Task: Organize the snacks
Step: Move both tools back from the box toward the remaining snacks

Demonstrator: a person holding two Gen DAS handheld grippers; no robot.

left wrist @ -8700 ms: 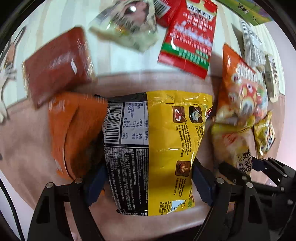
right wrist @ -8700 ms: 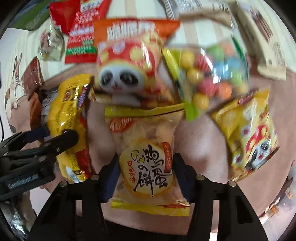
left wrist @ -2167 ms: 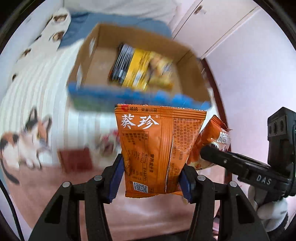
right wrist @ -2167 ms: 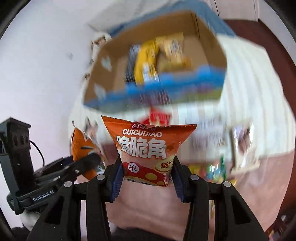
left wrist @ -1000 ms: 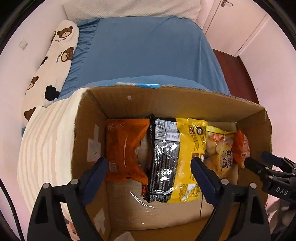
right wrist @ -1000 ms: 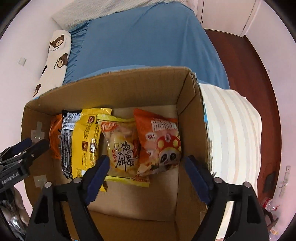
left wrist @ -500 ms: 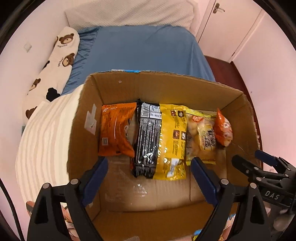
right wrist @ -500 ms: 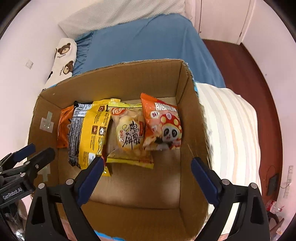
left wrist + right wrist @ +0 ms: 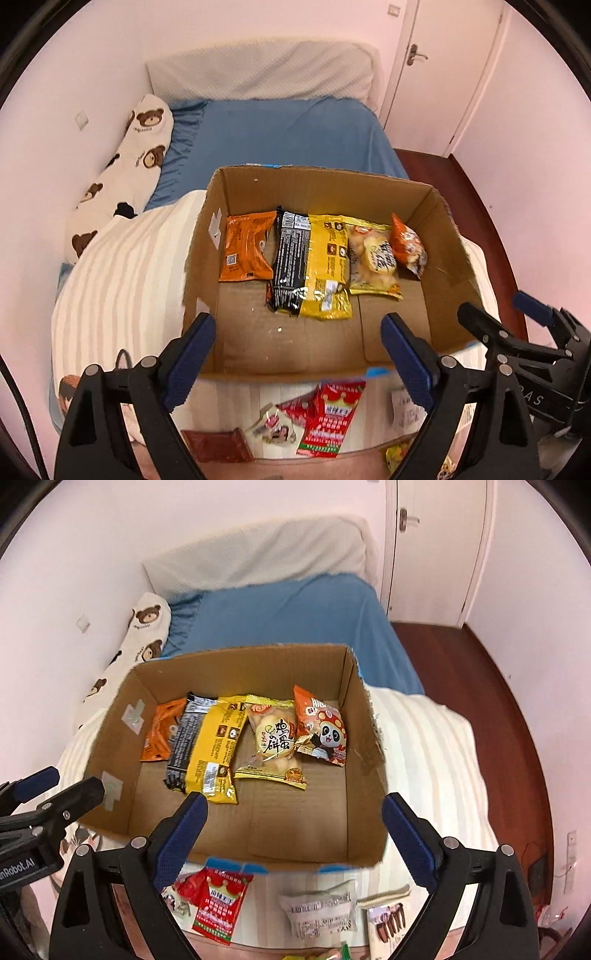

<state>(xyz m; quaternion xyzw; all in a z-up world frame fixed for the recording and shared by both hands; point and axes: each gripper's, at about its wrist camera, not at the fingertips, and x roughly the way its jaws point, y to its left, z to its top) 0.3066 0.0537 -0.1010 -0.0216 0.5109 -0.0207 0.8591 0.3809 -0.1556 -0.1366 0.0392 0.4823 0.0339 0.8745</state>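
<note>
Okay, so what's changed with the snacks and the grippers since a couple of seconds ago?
Both grippers let go: the left gripper dropped its orange seed packet at the left end of the cardboard box, and the right gripper dropped the orange panda snack bag at the right end. Both have pulled back, jaws open and empty. The black-and-yellow bag and egg biscuit bag stayed put.

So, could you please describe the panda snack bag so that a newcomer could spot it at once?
Look inside the open cardboard box on the striped bedding. Four packets lie in a row along its far wall, and the panda snack bag is the rightmost, beside the clear egg biscuit pack. Only it is orange with a cartoon panda in a red spotted cap.
</note>
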